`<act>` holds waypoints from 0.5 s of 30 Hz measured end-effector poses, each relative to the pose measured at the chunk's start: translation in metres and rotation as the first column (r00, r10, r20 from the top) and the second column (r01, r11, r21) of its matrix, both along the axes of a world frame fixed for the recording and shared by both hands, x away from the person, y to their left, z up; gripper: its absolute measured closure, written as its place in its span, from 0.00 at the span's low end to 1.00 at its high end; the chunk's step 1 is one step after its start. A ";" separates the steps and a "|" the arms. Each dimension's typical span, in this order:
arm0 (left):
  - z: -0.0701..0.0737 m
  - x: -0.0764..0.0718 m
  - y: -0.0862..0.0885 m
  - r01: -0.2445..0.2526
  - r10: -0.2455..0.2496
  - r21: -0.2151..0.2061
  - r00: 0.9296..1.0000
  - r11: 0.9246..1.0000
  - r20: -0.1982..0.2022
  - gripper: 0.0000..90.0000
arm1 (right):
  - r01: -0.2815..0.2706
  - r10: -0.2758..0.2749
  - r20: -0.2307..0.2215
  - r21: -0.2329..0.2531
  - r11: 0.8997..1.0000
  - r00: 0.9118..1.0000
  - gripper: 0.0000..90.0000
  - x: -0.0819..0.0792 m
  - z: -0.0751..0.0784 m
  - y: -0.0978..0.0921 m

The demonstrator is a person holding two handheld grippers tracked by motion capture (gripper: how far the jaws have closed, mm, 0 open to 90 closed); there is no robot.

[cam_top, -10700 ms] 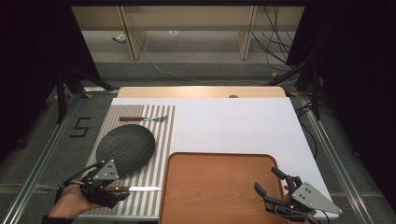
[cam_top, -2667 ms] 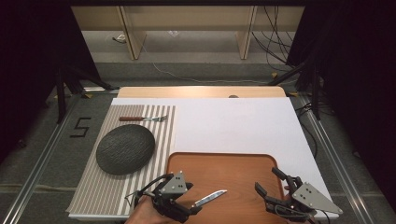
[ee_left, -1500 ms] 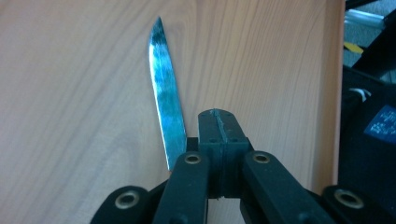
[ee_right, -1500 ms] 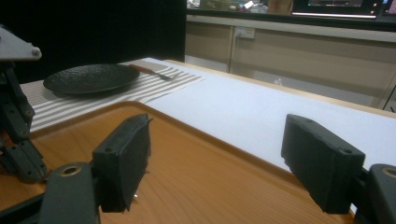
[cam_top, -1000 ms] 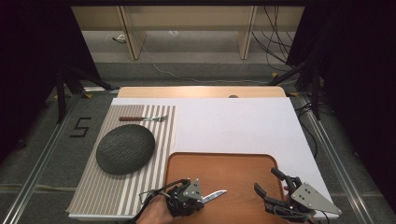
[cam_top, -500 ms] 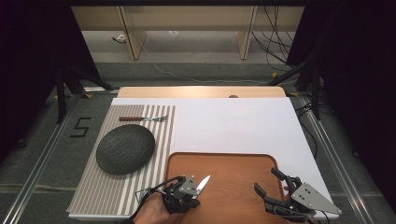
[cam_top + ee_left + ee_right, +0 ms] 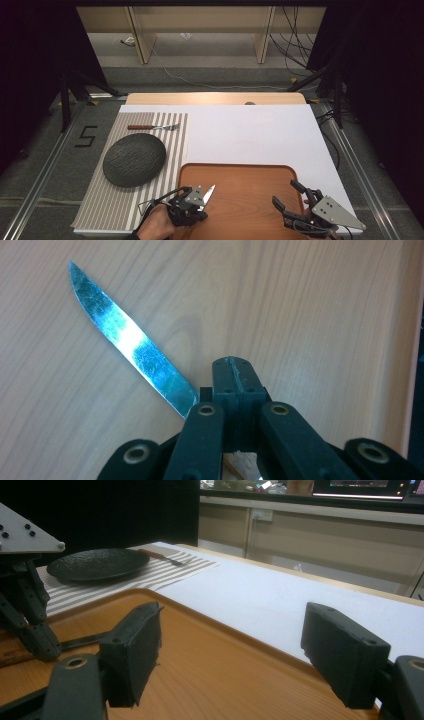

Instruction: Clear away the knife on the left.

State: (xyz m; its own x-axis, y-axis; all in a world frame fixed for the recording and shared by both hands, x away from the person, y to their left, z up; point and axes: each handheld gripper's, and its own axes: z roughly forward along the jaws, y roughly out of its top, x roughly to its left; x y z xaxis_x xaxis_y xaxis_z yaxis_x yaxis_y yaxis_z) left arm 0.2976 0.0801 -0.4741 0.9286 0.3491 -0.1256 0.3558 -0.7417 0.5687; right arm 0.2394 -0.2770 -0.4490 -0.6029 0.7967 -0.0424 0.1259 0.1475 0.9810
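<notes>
Knife — slim pointed steel blade, smudged, glinting — clamped in the closed left gripper above the wooden tray; right gripper gapes open, holding nothing

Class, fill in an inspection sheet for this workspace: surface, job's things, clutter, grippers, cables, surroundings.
Surface: white table with striped placemat and wooden tray.
Job's things: knife held over the tray, blade pointing away from the person.
Clutter: dark plate and fork on the placemat.
Grippers: left gripper shut on the knife; right gripper open at the tray's right edge.
Cables: several hanging behind the table at right.
Surroundings: grey floor marked 5.
</notes>
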 end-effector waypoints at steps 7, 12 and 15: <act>0.000 0.002 0.010 -0.028 0.028 0.005 1.000 1.000 -0.002 1.00 | 0.000 0.000 0.000 0.000 1.000 1.000 0.28 0.000 0.000 0.000; 0.000 0.003 0.014 -0.038 0.038 0.009 0.999 0.999 0.005 1.00 | -0.001 0.001 0.001 0.000 1.000 1.000 0.28 0.000 0.000 0.000; 0.000 0.004 0.016 -0.048 0.048 0.005 0.999 0.999 0.002 1.00 | -0.001 0.001 0.001 0.000 1.000 1.000 0.28 0.000 0.000 0.000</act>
State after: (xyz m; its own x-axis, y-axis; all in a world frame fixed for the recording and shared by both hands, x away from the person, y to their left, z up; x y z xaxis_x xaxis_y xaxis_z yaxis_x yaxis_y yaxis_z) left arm 0.3011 0.0965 -0.4739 0.9109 0.3941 -0.1220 0.3902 -0.7268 0.5652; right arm 0.2391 -0.2769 -0.4488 -0.6037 0.7961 -0.0428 0.1250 0.1475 0.9811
